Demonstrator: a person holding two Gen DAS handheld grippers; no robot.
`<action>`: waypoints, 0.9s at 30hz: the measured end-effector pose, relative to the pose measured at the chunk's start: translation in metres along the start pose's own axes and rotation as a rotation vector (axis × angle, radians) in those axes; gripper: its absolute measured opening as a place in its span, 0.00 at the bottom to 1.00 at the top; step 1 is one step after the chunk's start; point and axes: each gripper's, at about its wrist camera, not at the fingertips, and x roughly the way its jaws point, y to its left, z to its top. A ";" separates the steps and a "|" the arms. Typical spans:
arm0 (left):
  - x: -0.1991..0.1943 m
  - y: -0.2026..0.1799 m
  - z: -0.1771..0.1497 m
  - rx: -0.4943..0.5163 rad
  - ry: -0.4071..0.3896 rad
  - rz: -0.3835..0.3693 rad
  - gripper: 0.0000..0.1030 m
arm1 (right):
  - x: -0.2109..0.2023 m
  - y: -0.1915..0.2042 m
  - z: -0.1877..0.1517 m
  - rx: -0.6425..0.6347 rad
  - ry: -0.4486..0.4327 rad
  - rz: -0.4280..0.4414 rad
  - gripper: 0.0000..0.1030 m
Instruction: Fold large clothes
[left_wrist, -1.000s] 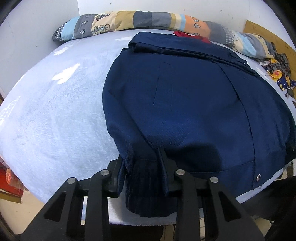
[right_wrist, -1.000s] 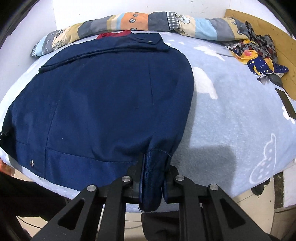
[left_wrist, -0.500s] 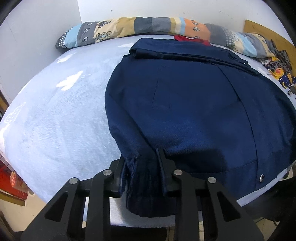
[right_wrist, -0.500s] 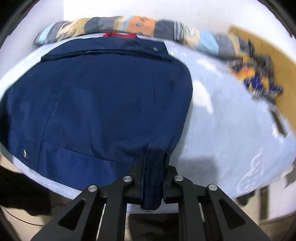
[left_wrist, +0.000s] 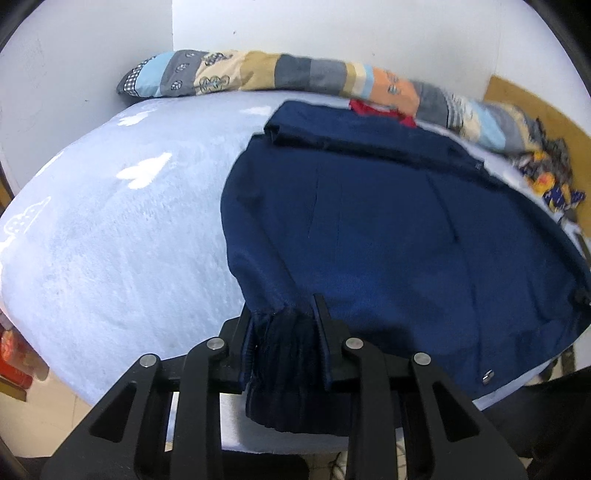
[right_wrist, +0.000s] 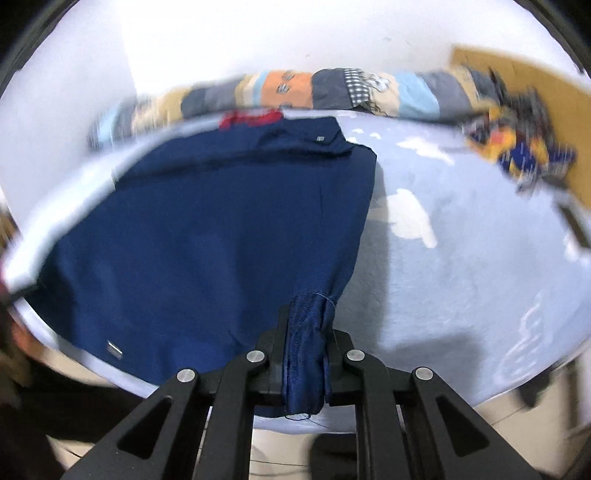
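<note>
A large navy blue jacket (left_wrist: 388, 229) lies spread on a pale blue bed (left_wrist: 110, 236), collar toward the far pillows. My left gripper (left_wrist: 282, 314) is shut on the jacket's left ribbed cuff (left_wrist: 284, 354) at the near edge. My right gripper (right_wrist: 308, 325) is shut on the right cuff (right_wrist: 306, 354), lifted a little above the bed (right_wrist: 461, 258). The jacket (right_wrist: 207, 236) shows in the right wrist view, blurred. A red lining (left_wrist: 373, 109) shows at the collar.
A long patchwork pillow (left_wrist: 280, 75) runs along the far wall. A heap of patterned cloth (right_wrist: 517, 147) lies at the far right by a wooden board (right_wrist: 517, 70). White walls stand behind and to the left. The bed's near edge drops to the floor.
Both grippers have risen and pulled back, lifting the cuffs. The sleeves now stretch up off the bed. The right wrist view swings fast and blurs.
</note>
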 end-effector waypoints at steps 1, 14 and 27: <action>-0.004 0.000 0.002 -0.001 -0.013 -0.003 0.24 | -0.005 -0.008 0.003 0.044 -0.012 0.028 0.12; -0.029 0.008 0.033 -0.014 -0.100 -0.037 0.24 | -0.042 -0.029 0.032 0.114 -0.089 0.147 0.12; -0.042 0.024 0.104 -0.161 -0.128 -0.106 0.24 | -0.063 -0.034 0.108 0.154 -0.155 0.255 0.12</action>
